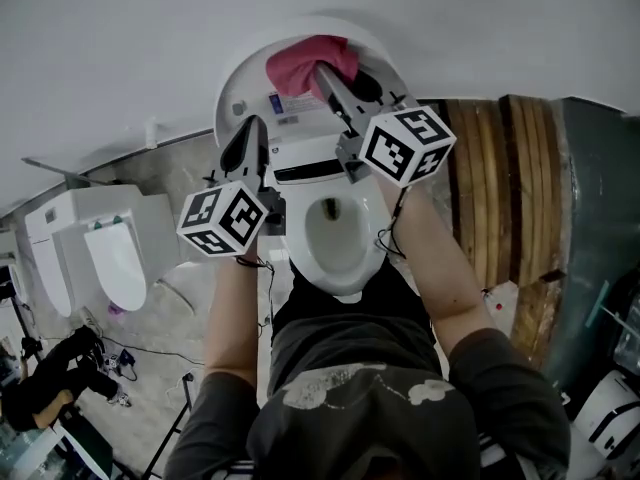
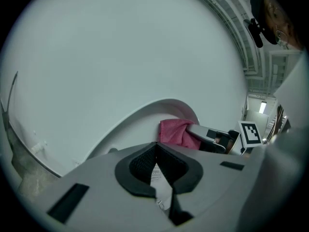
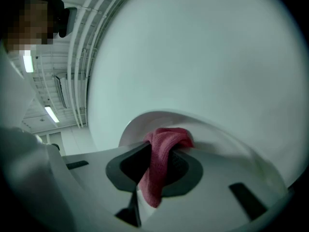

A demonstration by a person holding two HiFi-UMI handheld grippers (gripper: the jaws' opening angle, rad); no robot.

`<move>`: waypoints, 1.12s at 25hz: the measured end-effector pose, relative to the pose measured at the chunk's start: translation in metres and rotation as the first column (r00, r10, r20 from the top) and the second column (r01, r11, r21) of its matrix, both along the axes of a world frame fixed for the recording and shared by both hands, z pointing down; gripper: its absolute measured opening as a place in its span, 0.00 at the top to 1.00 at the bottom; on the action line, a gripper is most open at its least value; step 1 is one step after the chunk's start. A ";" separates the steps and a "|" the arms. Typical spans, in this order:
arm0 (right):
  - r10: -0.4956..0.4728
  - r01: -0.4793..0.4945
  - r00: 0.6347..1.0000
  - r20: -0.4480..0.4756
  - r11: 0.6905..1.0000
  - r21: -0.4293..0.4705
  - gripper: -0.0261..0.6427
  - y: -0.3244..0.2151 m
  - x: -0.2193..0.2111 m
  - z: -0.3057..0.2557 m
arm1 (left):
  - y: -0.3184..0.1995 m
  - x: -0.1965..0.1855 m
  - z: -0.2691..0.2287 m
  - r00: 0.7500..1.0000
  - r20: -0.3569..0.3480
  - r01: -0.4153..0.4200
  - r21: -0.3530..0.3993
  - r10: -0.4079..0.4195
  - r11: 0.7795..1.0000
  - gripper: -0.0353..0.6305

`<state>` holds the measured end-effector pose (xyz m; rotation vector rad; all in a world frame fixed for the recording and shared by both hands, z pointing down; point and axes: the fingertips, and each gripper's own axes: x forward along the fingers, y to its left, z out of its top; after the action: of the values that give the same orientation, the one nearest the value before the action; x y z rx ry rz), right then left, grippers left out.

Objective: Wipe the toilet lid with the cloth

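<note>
Pink cloth (image 1: 300, 63) clamped in right tongs (image 3: 161, 151), against raised toilet lid (image 1: 240, 83), left tongs (image 2: 156, 146) closed.

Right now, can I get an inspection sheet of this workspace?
Surface: toilet lid raised, white.
Job's things: pink cloth against the lid's upper part.
Clutter: nothing seen.
Grippers: right hand-held gripper shut on the cloth; left hand-held gripper shut, empty, by the lid's lower left.
Cables: thin cable hangs at the right wrist.
Surroundings: second toilet to the left, wooden panel to the right.
</note>
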<state>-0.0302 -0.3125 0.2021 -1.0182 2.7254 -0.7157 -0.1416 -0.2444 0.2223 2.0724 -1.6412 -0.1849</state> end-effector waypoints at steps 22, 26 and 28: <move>-0.126 0.113 0.984 -0.126 0.988 -0.107 0.88 0.062 -0.050 0.059 | 0.066 -0.034 0.047 0.999 -0.015 0.046 -0.087 -0.047 0.995 0.94; -0.234 0.216 0.946 -0.222 0.971 -0.101 0.88 0.081 -0.103 0.078 | 0.085 -0.060 0.057 0.996 -0.038 0.078 -0.091 -0.082 0.993 0.94; -0.253 0.232 0.934 -0.254 0.967 -0.109 0.88 0.082 -0.118 0.088 | 0.090 -0.070 0.064 0.995 -0.037 0.089 -0.103 -0.093 0.991 0.94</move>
<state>-0.1485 -0.2309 0.2904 -0.8544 3.1202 -0.7773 -0.2113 -0.1540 0.2864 1.9085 -1.6859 -0.1705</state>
